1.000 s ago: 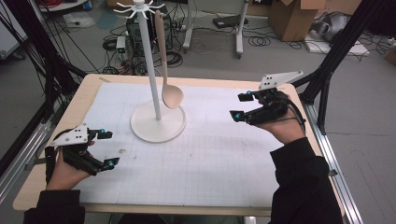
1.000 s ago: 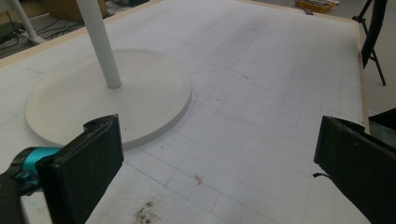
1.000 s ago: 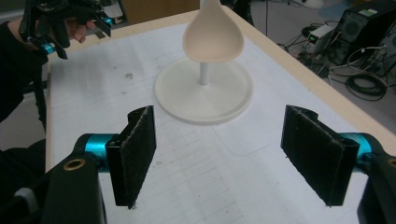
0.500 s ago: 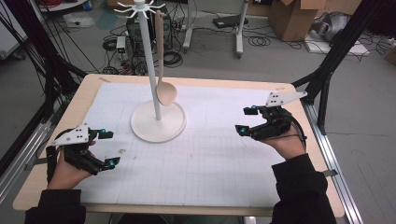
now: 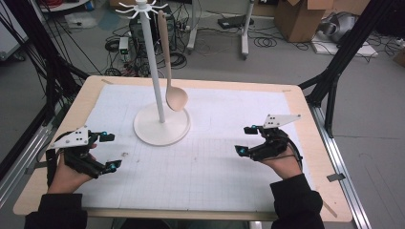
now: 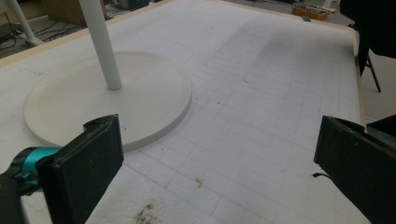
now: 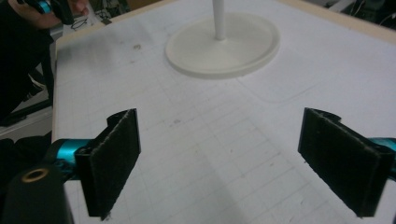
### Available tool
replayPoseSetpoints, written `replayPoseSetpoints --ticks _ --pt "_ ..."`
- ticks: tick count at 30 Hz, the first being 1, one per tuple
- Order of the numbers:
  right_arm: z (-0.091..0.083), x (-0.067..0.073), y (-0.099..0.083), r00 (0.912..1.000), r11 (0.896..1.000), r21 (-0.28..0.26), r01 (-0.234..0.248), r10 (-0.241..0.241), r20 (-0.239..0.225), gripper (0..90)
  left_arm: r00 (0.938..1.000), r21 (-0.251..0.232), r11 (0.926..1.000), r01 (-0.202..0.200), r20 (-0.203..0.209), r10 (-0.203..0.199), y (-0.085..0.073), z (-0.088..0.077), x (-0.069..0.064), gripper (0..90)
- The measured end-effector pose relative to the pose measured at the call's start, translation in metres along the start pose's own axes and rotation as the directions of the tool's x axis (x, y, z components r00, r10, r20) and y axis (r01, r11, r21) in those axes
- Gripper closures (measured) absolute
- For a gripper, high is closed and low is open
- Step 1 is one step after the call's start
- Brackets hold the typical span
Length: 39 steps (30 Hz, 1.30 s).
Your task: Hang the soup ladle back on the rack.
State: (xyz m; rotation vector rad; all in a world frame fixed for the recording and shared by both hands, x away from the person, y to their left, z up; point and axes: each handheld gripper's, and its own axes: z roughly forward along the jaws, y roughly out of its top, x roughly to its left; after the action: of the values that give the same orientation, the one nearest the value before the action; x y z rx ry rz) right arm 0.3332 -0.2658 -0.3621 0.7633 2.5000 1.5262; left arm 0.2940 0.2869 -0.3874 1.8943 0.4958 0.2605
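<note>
Wooden spoon (image 5: 171, 71) hangs vertical on stand (image 5: 154, 71), bowl down, handle up.

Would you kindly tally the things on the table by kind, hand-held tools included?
Stand: 1
Spoon, hanging from the stand: 1
Tools, left tool and right tool, both open and empty: 2
Total: 4

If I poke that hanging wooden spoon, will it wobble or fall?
The wooden spoon would probably swing, since it hangs freely from a hook on the white stand. It looks stiff and light. A hard poke might knock it off; the stand's wide base likely stays put.
</note>
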Motion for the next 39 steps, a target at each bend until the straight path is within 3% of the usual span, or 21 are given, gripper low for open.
replayPoseSetpoints --ticks 1,4,13,19,25,34,39 --pt "0.001 -0.001 -0.002 1.0000 1.000 0.010 -0.006 0.006 -0.004 9.8 1.0000 -0.001 1.0000 0.002 0.001 -0.002 0.000 0.000 0.000 1.7" --pt "0.002 -0.001 -0.011 0.9997 0.999 -0.037 -0.016 0.016 -0.018 9.7 1.0000 0.003 1.0000 0.005 0.005 -0.005 -0.001 0.002 0.000 1.7" --pt "0.001 -0.002 -0.037 0.9988 0.997 -0.061 -0.041 0.042 0.026 8.6 0.9999 0.005 0.9999 0.011 0.006 -0.011 -0.003 0.005 0.002 1.7" --pt "0.000 -0.009 -0.040 0.9985 0.996 -0.075 -0.047 0.049 0.023 3.5 0.9998 0.004 0.9998 0.017 0.013 -0.017 -0.004 0.008 0.004 1.7" --pt "0.002 -0.012 -0.046 0.9971 0.996 -0.050 -0.067 0.069 0.032 2.1 0.9996 0.005 0.9997 0.023 0.020 -0.023 -0.005 0.010 0.006 1.7" --pt "-0.006 -0.015 -0.048 0.9949 0.993 -0.082 -0.082 0.086 0.052 2.1 0.9991 0.001 0.9998 0.022 0.036 -0.022 -0.005 0.013 0.005 1.7" --pt "-0.007 -0.015 -0.049 0.9936 0.993 -0.065 -0.096 0.100 0.053 2.1 0.9992 0.002 0.9998 0.020 0.036 -0.020 -0.005 0.013 0.004 1.7"
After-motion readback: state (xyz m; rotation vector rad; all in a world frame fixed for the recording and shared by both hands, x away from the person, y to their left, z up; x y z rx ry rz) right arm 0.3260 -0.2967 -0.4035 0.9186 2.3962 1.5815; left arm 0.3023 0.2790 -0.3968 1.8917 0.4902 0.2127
